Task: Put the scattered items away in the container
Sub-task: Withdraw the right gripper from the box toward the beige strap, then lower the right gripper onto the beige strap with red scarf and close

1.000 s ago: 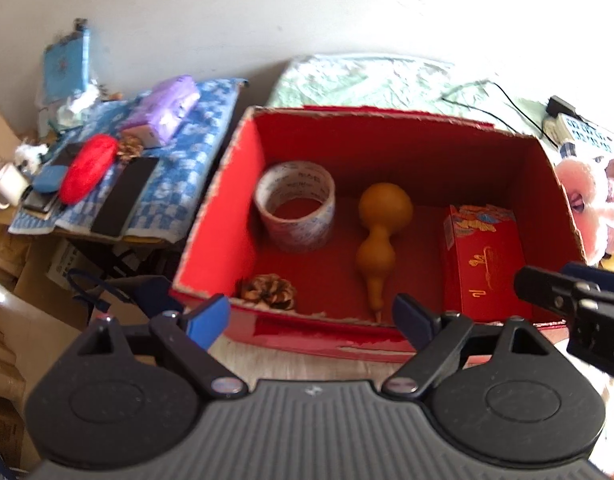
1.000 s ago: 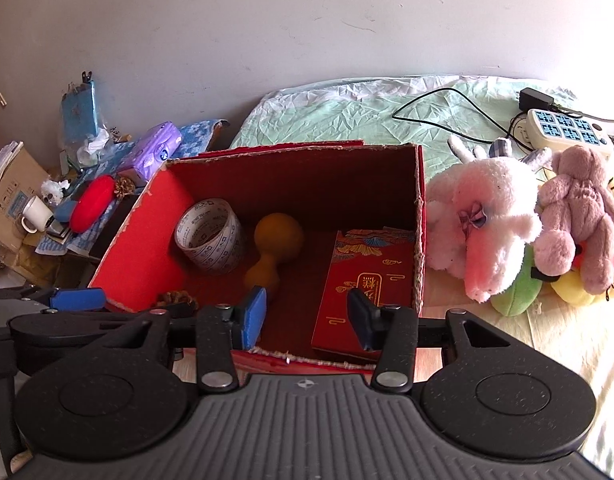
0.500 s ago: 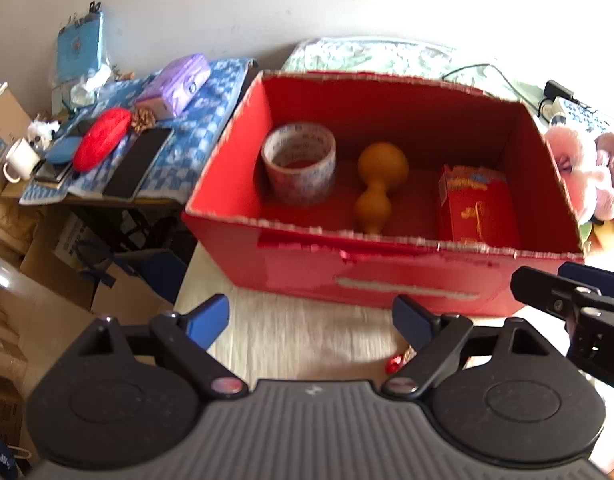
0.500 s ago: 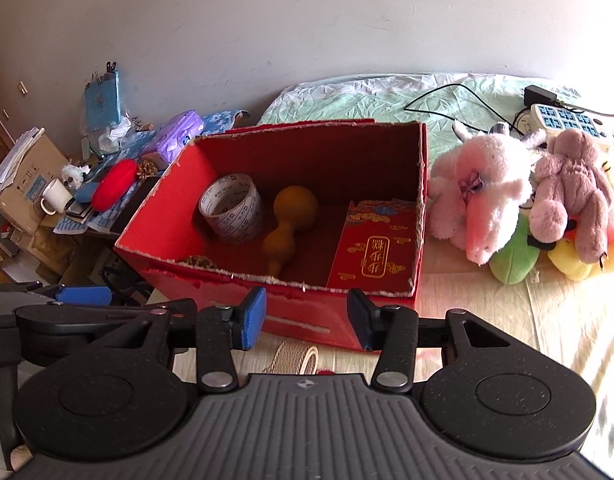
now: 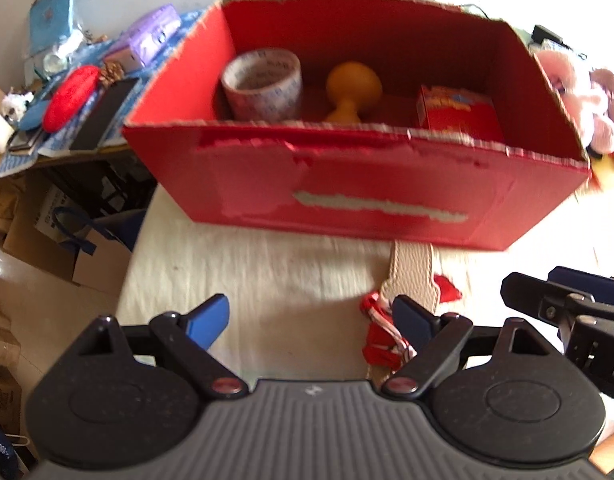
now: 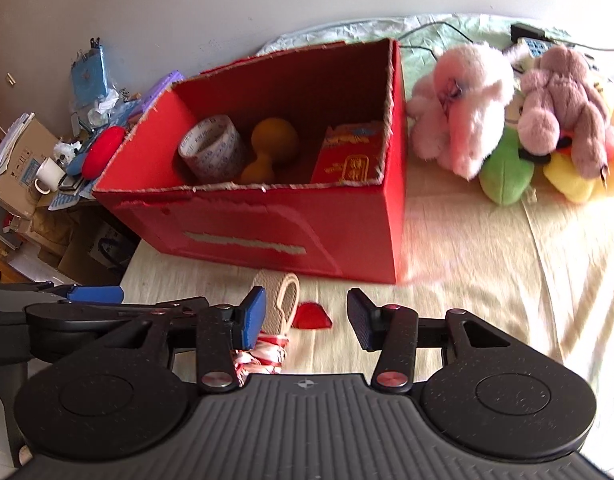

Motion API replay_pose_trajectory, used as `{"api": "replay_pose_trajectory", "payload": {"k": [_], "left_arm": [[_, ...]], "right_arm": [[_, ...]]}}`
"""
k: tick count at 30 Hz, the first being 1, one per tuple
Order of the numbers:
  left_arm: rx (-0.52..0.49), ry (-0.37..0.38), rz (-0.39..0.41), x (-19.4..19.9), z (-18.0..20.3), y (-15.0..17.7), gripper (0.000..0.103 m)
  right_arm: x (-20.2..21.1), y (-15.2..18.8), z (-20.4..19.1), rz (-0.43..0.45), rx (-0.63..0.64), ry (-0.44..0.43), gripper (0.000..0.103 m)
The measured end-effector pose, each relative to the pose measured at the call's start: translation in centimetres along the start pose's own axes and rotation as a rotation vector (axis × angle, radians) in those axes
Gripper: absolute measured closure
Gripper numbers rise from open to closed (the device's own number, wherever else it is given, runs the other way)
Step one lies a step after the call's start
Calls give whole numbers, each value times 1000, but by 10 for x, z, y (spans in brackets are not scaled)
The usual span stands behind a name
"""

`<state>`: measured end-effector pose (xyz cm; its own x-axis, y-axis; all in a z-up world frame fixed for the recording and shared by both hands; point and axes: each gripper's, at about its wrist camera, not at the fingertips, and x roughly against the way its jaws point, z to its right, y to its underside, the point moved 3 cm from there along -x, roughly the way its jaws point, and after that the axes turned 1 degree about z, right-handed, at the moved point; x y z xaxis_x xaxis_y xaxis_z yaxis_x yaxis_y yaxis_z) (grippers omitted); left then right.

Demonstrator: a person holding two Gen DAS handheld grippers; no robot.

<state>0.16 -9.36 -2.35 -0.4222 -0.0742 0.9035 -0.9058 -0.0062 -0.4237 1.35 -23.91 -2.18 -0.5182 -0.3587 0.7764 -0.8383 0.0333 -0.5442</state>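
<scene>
Here the beige strap lies lengthwise toward the red box, both grippers spread, empty.

beige strap before red box

Setting: home bedroom. Evidence: bed with cream sheet, plush toys, cluttered side table, cardboard boxes on floor.
</scene>
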Motion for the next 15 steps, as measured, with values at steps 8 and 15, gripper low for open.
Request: {"api": "replay_pose_trajectory", "payload": {"k": [8,15], "left_arm": [[-30,15,-43,-14,9,11,15],[-53,33,-35,-18,9,19,15]], "right_arm": [[-7,9,13,-43,-50,-10,54],[-14,13,23,-70,-97,-21,54]]}}
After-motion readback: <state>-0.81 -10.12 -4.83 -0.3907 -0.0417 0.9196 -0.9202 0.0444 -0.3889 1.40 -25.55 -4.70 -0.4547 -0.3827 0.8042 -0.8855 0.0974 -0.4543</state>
